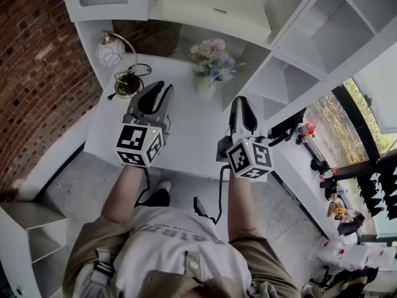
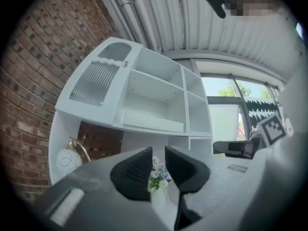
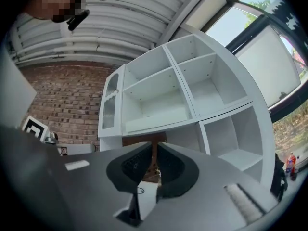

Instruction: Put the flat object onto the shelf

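Head view: the person stands at a white tabletop (image 1: 186, 144) running under a white open-compartment shelf unit (image 1: 291, 54). Both tools are held level above the tabletop, in front of the shelf unit, jaws aimed toward it. I judge this a resting pose, since neither carries anything.

Black fingers of the left gripper (image 1: 159, 93) stand slightly apart, a narrow gap with nothing in it. The left gripper view looks through that gap to a small pale vase of pastel flowers (image 2: 158, 177) standing below the shelf unit.

Fingers of the right gripper (image 1: 242, 106) are nearly together, only a slit, with nothing gripped. Red brick wall (image 3: 57, 109) shows behind the shelf unit.

The long flat white slab (image 2: 153, 122), the task's thing, lies flat on the floor of a wide compartment of the shelf unit, beside the ribbed cabinet door (image 2: 94, 81). It is well apart from both pairs of fingers, above and beyond them, with no contact.

Judgement: the slab lies flat because the wide compartment takes its length that way, and placement looks done. A globe lamp with brass arm (image 1: 115, 51) sits under the shelf unit's brick-side end.
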Motion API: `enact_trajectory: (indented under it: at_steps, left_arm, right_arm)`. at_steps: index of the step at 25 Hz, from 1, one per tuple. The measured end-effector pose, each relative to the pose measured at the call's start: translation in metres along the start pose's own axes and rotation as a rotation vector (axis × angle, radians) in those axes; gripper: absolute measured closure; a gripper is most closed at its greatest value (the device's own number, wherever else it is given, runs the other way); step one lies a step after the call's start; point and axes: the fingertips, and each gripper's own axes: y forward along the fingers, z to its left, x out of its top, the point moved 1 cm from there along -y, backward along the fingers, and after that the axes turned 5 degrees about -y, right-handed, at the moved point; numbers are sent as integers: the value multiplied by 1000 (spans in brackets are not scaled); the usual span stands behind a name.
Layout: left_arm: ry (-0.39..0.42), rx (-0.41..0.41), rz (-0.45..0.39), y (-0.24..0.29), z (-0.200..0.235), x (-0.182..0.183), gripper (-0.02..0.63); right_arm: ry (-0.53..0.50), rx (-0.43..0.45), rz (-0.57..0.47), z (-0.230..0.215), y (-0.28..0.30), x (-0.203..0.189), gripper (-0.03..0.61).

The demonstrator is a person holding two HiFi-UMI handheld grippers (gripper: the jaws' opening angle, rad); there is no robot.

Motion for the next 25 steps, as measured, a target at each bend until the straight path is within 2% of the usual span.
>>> enact_trajectory:
  at_steps: [6, 10, 16, 25]
  left_arm:
    - [121, 64, 22, -51, -25, -24, 606]
    - [169, 88, 46, -77, -35, -39, 606]
    - [172, 117, 63, -104, -38, -51, 606]
    - [179, 119, 31, -113, -47, -42, 607]
  right_arm:
    - [-114, -8, 60, 22, -54, -27, 572]
    - [-130, -12, 85, 33, -80, -40, 572]
    - [-125, -29, 88, 41, -103, -48, 574]
    - [-151, -28, 30, 51, -114, -36, 575]
